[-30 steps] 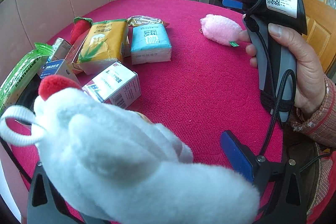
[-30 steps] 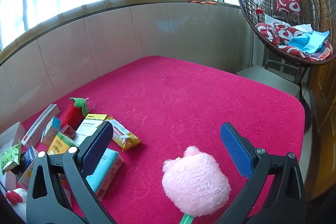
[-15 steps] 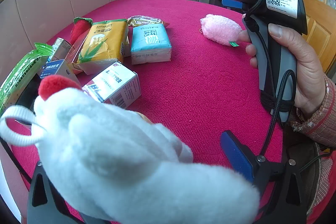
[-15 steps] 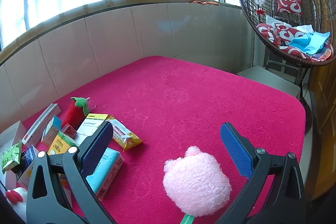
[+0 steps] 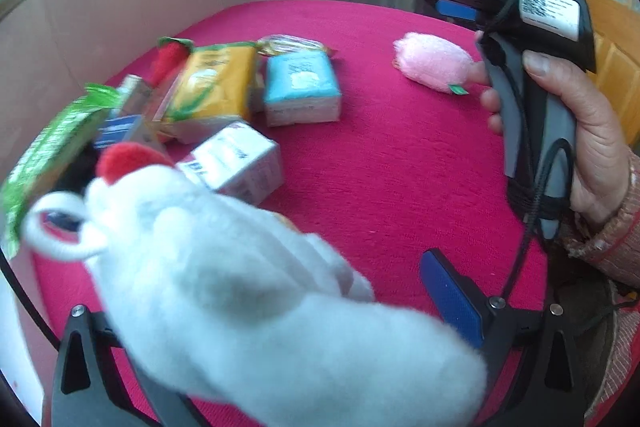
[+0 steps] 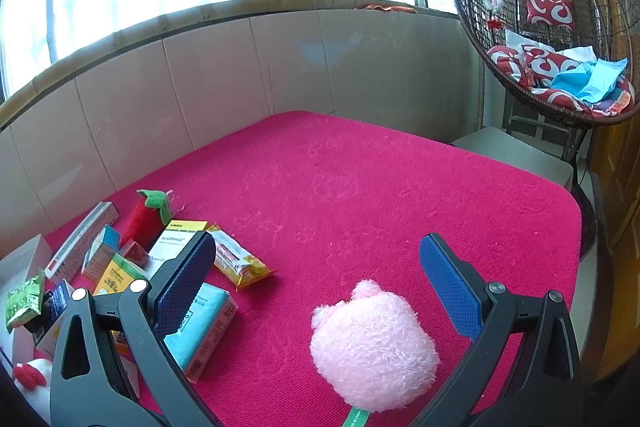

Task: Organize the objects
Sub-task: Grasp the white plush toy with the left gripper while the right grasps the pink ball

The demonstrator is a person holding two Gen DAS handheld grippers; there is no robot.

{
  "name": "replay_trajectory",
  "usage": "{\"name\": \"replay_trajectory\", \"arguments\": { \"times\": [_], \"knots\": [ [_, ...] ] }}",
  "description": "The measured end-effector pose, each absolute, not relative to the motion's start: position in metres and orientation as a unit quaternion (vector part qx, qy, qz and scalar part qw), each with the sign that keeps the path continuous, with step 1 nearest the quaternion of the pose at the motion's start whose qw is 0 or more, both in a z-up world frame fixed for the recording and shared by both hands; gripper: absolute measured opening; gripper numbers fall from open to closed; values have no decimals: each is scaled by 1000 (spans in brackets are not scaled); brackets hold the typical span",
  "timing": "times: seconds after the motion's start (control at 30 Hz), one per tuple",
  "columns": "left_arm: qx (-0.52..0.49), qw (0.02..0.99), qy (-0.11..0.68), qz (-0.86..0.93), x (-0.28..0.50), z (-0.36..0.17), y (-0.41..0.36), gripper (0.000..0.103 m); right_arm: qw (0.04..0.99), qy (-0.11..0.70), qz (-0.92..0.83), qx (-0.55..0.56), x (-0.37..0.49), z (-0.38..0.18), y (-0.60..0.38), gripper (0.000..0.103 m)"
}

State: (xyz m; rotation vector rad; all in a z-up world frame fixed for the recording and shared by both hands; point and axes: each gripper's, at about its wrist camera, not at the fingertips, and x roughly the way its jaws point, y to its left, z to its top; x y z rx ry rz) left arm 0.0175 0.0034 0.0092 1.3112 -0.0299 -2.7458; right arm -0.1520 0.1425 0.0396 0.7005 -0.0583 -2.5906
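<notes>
Pink plush (image 6: 374, 345), magenta cloth (image 6: 360, 187) (white plush (image 5: 256, 307), seemingly red-crested).

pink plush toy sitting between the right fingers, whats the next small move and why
Probably close the right gripper on the pink plush toy. The toy lies on the red cloth apart from the pile of boxes, and the blue fingers stand wide open on either side of it, not touching. The left gripper already holds the white plush toy, so only the right one is free.

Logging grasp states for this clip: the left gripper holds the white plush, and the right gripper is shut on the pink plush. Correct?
Not quite. The right gripper is open, its fingers apart with the pink plush lying free between them, as the right wrist view shows. The left gripper does hold the white plush.
</notes>
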Motion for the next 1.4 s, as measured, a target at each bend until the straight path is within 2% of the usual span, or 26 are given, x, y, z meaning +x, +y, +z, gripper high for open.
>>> {"name": "replay_trajectory", "arguments": {
  "times": [0.33, 0.47, 0.57, 0.73, 1.07, 1.4],
  "knots": [
    [347, 148, 50, -925, 71, 41, 0, 103, 241, -40, -943, 226, -139, 44, 150, 103],
    [304, 205, 84, -926, 88, 54, -12, 103, 286, -66, -933, 207, -124, 47, 164, 103],
    [282, 231, 129, -922, 101, 57, -28, 103, 306, -50, -932, 185, -109, 50, 169, 103],
    [290, 248, 182, -907, 100, 48, -48, 103, 308, -37, -934, 179, -106, 49, 183, 103],
    [320, 246, 196, -894, 102, 36, -52, 103, 263, -59, -939, 215, -141, 48, 221, 103],
    [347, 248, 193, -884, 93, 23, -51, 103, 295, 27, -895, 333, -174, 15, 194, 103]
  ]
}}
